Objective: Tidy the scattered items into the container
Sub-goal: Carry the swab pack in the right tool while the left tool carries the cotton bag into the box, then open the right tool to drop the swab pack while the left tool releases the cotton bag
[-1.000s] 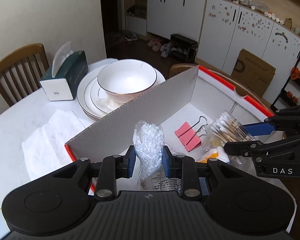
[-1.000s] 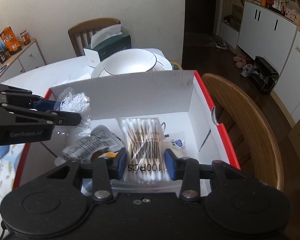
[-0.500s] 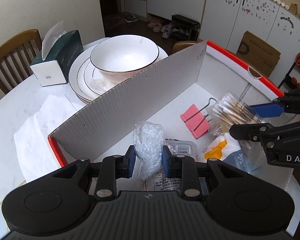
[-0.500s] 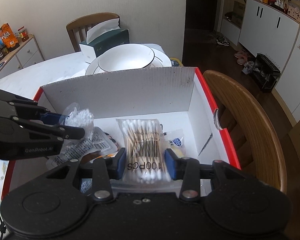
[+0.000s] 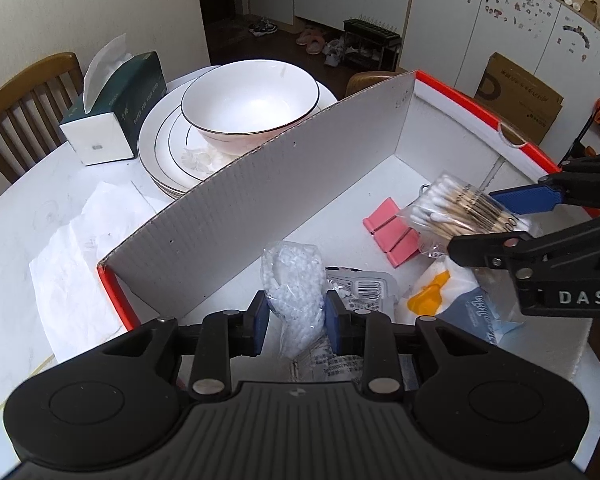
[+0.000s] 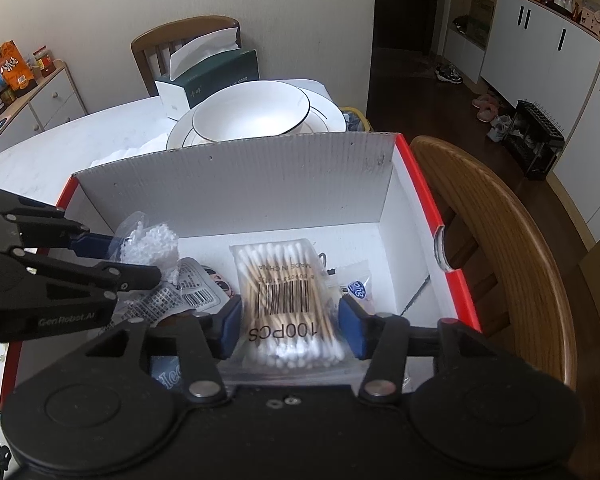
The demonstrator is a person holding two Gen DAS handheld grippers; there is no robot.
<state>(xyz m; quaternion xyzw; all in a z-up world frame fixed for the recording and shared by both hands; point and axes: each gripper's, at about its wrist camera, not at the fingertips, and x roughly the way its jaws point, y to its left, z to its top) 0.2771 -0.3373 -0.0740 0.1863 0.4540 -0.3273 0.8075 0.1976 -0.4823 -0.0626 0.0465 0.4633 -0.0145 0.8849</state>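
At the lower centre of the left wrist view, the left gripper (image 5: 294,317) was seen closed on a bag of white beads (image 5: 294,288), the bag pinched between the two blue pads and held over the near end of the cardboard box (image 5: 284,192). At the right edge of that frame, the right gripper (image 5: 496,220) was seen clamped on a packet of cotton swabs (image 5: 458,212) — the packet was held above the box floor, partly covering the pink binder clips (image 5: 392,234) lying there.

In the right wrist view, the swab packet (image 6: 290,300) filled the lower centre between the blue pads, hiding much of the box floor behind it. A flat barcoded pouch (image 5: 360,286) and a blue-and-white sachet with an orange patch (image 5: 456,300) were seen on the floor at the near end.

Beyond the tall corrugated wall, in the upper left of the left view, a white bowl (image 5: 250,100) was stacked on plates (image 5: 160,148), with a green tissue box (image 5: 116,108) beside them — a crumpled tissue (image 5: 80,240) lay on the table (image 5: 12,240) just outside the box. A wooden chair (image 6: 496,248) stood against the box's right side.
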